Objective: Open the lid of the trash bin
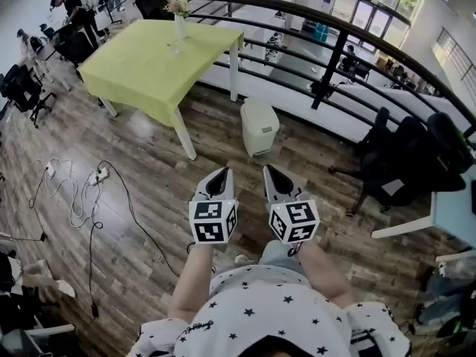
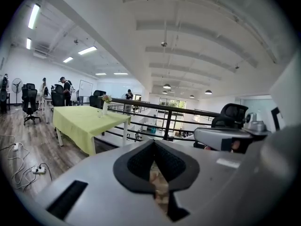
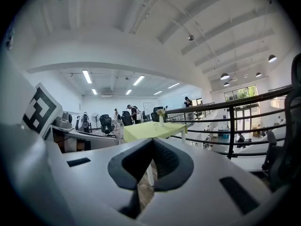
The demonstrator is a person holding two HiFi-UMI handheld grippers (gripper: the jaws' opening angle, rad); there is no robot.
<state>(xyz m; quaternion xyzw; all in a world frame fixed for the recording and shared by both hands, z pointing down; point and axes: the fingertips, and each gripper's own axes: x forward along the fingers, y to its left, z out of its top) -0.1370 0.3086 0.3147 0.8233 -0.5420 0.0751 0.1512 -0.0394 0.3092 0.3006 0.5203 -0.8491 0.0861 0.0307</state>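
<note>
The white trash bin stands on the wooden floor by the railing base, its lid down. It is well ahead of both grippers. My left gripper and right gripper are held side by side close to the person's body, pointing toward the bin. Both are shut with nothing between the jaws. In the left gripper view the left gripper points up at the room, and in the right gripper view the right gripper does the same. The bin is out of both gripper views.
A table with a yellow-green cloth and a flower vase stands left of the bin. A black railing runs behind it. Cables and power strips lie on the floor at left. Office chairs stand at right.
</note>
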